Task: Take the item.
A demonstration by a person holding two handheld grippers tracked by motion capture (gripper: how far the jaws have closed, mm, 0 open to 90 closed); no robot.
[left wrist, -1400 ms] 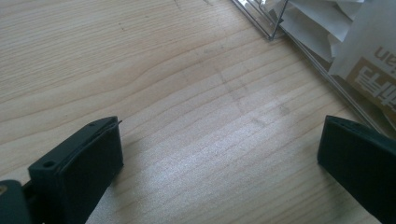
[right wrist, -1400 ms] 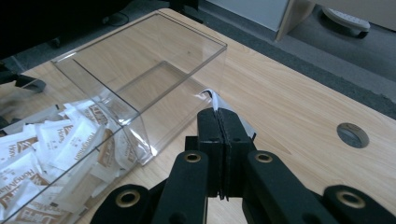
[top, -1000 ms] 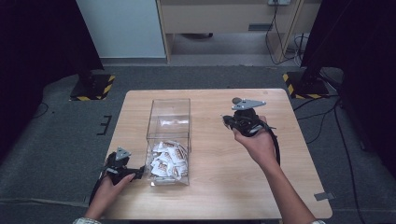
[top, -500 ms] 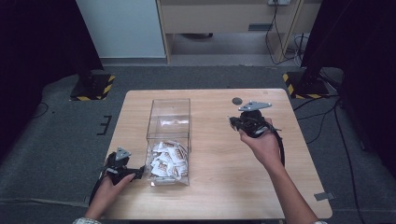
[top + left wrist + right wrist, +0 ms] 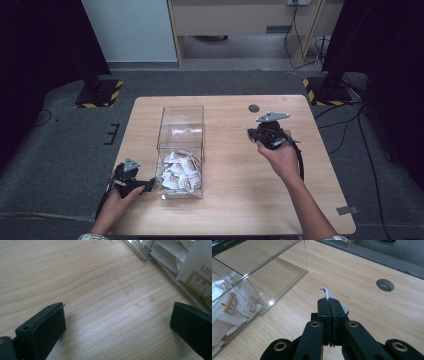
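The right gripper (image 5: 329, 305) has its fingers closed flat together on a thin white sachet (image 5: 327, 293), of which only a curled corner and a pale edge stick out past the tips. That corner points away from the gripper, along the line of the fingers, toward the far edge of the surface (image 5: 225, 210); the sachet's long axis probably runs the same way, though most of it is hidden. No print can be read on the held sachet.

In the high view the right gripper (image 5: 251, 134) hangs above the surface, well right of the clear box (image 5: 181, 112), near a round hole (image 5: 254, 107) in the wood.

The box's long axis runs from near to far. Its near end holds a heap of white sachets (image 5: 177, 170) with tan labels; the lettering on them is too broken up to read.

The left gripper (image 5: 117, 322) sits low at the box's near left corner, fingers spread wide with bare wood between them.
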